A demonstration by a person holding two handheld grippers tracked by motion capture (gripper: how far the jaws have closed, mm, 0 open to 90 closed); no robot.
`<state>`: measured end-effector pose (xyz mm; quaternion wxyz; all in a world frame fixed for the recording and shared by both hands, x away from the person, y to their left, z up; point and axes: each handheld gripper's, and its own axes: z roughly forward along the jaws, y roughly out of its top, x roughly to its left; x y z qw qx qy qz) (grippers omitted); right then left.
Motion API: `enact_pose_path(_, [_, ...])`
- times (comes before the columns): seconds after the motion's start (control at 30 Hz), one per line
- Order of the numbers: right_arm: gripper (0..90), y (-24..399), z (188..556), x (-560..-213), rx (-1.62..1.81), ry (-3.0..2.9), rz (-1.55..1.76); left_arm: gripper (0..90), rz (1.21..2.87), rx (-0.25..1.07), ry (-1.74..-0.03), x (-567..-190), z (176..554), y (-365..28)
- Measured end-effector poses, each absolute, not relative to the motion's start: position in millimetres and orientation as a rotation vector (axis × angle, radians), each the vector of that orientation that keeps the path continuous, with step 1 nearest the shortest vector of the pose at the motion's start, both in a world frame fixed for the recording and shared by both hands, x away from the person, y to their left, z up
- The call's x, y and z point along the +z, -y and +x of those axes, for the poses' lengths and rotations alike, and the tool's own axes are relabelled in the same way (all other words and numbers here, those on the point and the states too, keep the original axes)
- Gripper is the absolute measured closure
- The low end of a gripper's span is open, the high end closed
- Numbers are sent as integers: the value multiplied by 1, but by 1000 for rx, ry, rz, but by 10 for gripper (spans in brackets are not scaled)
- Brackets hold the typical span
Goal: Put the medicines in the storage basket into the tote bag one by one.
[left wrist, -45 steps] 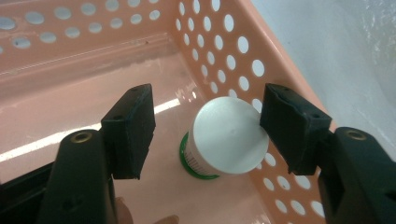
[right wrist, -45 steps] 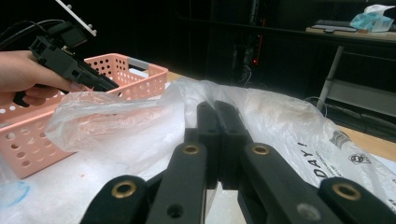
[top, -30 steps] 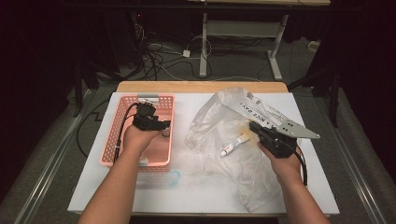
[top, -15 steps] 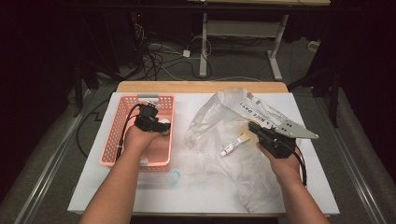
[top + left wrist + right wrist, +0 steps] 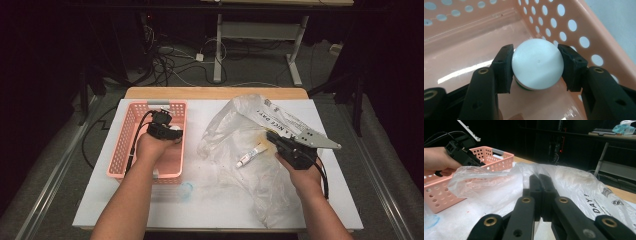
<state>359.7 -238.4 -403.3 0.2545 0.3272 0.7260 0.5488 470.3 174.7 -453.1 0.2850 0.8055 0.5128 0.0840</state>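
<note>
A white round cap (image 5: pixel 537 67), with a green edge under it, stands on the floor of the pink perforated basket (image 5: pixel 574 22). My left gripper (image 5: pixel 537 53) has just been closing and its pads (image 5: pixel 504 67) now press on both sides of the cap. From above, the left gripper (image 5: pixel 170 134) reaches down into the basket (image 5: pixel 125 150). My right gripper (image 5: pixel 540 178) is shut, jaws together, pointing at a crumpled clear plastic bag (image 5: pixel 574 180). In the high view the right gripper (image 5: pixel 273 136) rests on the bag (image 5: pixel 235 125), next to a small white tube (image 5: pixel 251 155).
A white table top (image 5: pixel 210 210) carries everything. A small clear bluish lid (image 5: pixel 186 190) lies in front of the basket. The bag spreads over the table's right half. Cables and desk legs (image 5: pixel 218 45) stand on the dark floor beyond the far edge.
My left hand has shifted slightly inside the basket. The right hand and the bag have not moved.
</note>
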Motion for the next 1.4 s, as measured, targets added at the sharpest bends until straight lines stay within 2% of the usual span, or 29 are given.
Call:
enact_pose_path(0.3, [900,239,359,-403,1490,-1971,887,489,2178,258,-1364,-449,467,-174])
enact_pose_path(0.6, [900,239,358,-401,1496,-1965,886,489,2126,265,-1331,-432,452,-180])
enact_pose_path(0.83, [900,239,359,-401,1493,-1963,883,489,2089,273,-1325,-425,434,-188])
enact_pose_path(1.4, [900,237,358,-402,1486,-1970,874,488,2018,416,-1240,-401,378,-208])
